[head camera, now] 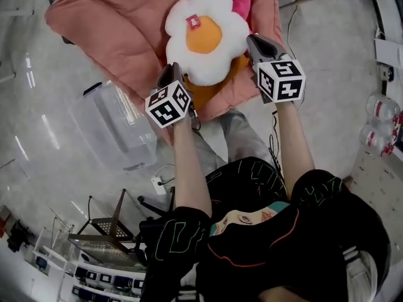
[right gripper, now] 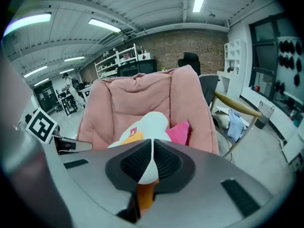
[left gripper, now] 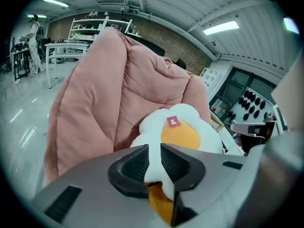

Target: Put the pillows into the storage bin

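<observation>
A white flower-shaped pillow point(head camera: 204, 33) point(left gripper: 190, 127) point(right gripper: 152, 122) with an orange centre and a small pink tag lies on a big pink padded seat point(head camera: 107, 24). A pink pillow point(head camera: 242, 4) point(right gripper: 179, 132) peeks out behind it and an orange pillow point(head camera: 204, 93) lies under it. My left gripper point(head camera: 173, 71) point(left gripper: 154, 148) is at the flower's lower left edge, its jaws a narrow gap apart with white fabric showing in the gap. My right gripper point(head camera: 254, 41) point(right gripper: 152, 144) is at the flower's right edge, shut. The clear storage bin point(head camera: 116, 124) stands on the floor to the left.
A wire rack point(head camera: 104, 231) and shelves lie near the person's left side. Water bottles point(head camera: 381, 121) stand at the right. A wooden-armed chair point(right gripper: 237, 110) with cloth on it stands right of the pink seat. A person point(left gripper: 34, 37) stands far off by tables.
</observation>
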`<state>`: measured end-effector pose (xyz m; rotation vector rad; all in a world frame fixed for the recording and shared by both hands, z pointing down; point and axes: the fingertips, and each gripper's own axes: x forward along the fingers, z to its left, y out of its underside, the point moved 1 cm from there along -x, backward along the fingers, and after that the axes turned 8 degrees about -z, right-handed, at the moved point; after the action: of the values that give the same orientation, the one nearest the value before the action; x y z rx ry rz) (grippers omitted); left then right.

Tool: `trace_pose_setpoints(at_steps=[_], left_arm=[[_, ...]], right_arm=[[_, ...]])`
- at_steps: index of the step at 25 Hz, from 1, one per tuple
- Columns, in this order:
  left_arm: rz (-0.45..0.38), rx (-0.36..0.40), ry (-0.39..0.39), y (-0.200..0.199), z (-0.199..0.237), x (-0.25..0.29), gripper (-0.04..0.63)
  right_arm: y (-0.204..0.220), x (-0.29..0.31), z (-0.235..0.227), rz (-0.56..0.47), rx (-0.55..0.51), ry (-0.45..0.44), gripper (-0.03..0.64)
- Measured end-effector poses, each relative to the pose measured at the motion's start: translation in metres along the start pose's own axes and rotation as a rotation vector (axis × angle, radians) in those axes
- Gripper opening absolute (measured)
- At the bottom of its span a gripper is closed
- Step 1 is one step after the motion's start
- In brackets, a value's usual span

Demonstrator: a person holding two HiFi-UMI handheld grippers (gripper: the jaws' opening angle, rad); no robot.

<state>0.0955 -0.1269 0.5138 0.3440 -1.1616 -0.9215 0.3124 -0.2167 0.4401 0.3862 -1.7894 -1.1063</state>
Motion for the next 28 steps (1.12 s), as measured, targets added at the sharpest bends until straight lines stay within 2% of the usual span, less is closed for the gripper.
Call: trace_pose_setpoints(at_steps=[3,5,8,12,16,17,18,21,24,28], left_arm=[[0.025,-0.032,-0.01,0.012,0.011,0.013,0.155],[0.035,-0.058,-0.008,0.016,0.017,0.022,0.198],[0.056,-0.117,0.005,0.025,0.025,0.033,0.239],[0.084,-0.147,0.019,0.033,0.026,0.044,0.264],[0.12,-0.127,0.04,0.036,0.018,0.047,0.236],[0.138,-0.112,0.05,0.038,0.016,0.049,0.202],[0.154,-0.093,0.059,0.04,0.015,0.051,0.167],[0.172,-0.048,0.073,0.039,0.011,0.056,0.018],[0.164,-0.055,0.087,0.038,0.005,0.05,0.003],[0.129,-0.056,0.083,0.032,-0.004,0.032,0.003]], right_arm=[[0.009,0.007,-0.003,0.015,-0.011,0.01,0.022],[0.014,0.013,-0.002,0.026,0.002,0.004,0.1],[0.025,0.024,0.003,0.064,0.02,-0.003,0.209],[0.035,0.035,0.003,0.119,0.04,0.007,0.264],[0.045,0.039,0.002,0.18,0.064,0.009,0.262],[0.048,0.04,0.004,0.195,0.072,0.003,0.253],[0.05,0.04,0.007,0.212,0.078,-0.008,0.21],[0.052,0.043,0.014,0.256,0.051,-0.037,0.129],[0.046,0.038,0.015,0.25,0.037,-0.052,0.084],[0.034,0.024,0.016,0.204,0.037,-0.076,0.075]])
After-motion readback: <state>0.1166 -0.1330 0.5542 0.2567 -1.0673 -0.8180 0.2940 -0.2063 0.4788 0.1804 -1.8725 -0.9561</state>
